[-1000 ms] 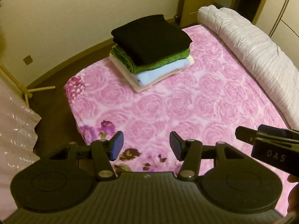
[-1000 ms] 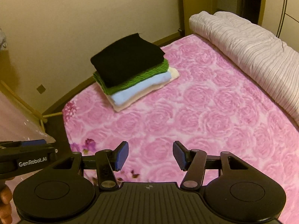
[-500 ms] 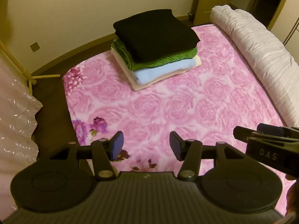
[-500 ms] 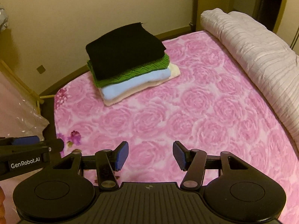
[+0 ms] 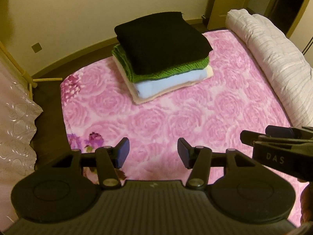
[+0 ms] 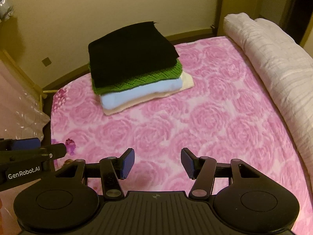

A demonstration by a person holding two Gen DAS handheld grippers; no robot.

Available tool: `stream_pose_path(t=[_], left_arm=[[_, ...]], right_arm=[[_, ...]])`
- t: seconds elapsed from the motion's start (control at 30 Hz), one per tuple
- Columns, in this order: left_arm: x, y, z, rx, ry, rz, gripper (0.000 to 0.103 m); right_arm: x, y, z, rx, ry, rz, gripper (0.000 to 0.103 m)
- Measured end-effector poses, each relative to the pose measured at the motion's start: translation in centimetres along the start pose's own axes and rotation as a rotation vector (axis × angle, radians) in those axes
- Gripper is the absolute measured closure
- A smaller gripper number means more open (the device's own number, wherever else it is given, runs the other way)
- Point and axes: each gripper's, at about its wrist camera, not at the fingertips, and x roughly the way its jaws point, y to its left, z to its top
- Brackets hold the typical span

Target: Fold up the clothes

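Four folded garments, a black garment [image 5: 162,41] on top, sit stacked [image 6: 137,72] at the far left of the pink blanket [image 5: 195,117], while the left gripper [image 5: 152,152] and right gripper [image 6: 157,165] hover near with fingers spread and empty; any further fold should square edges to match.

A pink rose blanket [image 5: 195,117] lies flat; pale rolled bedding [image 5: 273,62], perhaps a quilt, alongside.

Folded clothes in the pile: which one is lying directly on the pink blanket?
The cream piece, at the bottom. The light blue, green knit and black ones lie above it.

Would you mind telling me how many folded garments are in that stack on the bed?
4, top down: black garment, green knit, light blue garment, cream garment lowest. Thinner pieces could be hidden between them.
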Motion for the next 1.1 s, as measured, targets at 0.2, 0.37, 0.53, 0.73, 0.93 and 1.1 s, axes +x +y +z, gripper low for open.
stream_pose_path(t=[0.2, 0.37, 0.53, 0.73, 0.93, 1.1], left_arm=[[0.9, -0.1, 0.6, -0.004, 0.002, 0.010, 0.053], [1.6, 0.1, 0.9, -0.010, 0.011, 0.015, 0.053], [2.2, -0.1, 1.1, -0.009, 0.010, 0.022, 0.053], [2.8, -0.2, 1.4, -0.006, 0.008, 0.030, 0.053], [3.4, -0.1, 1.8, -0.014, 0.007, 0.036, 0.053], [3.7, 0.0, 1.9, -0.010, -0.005, 0.056, 0.053]], right_arm=[[1.2, -0.4, 1.0, -0.033, 0.016, 0.006, 0.047], [2.0, -0.8, 1.4, -0.043, 0.026, 0.017, 0.047], [2.7, -1.0, 1.9, -0.057, 0.035, 0.027, 0.047], [3.5, -1.4, 2.4, -0.057, 0.044, 0.030, 0.047], [4.1, -1.5, 2.8, -0.059, 0.046, 0.035, 0.047], [4.4, -1.4, 3.1, -0.055, 0.047, 0.035, 0.047]])
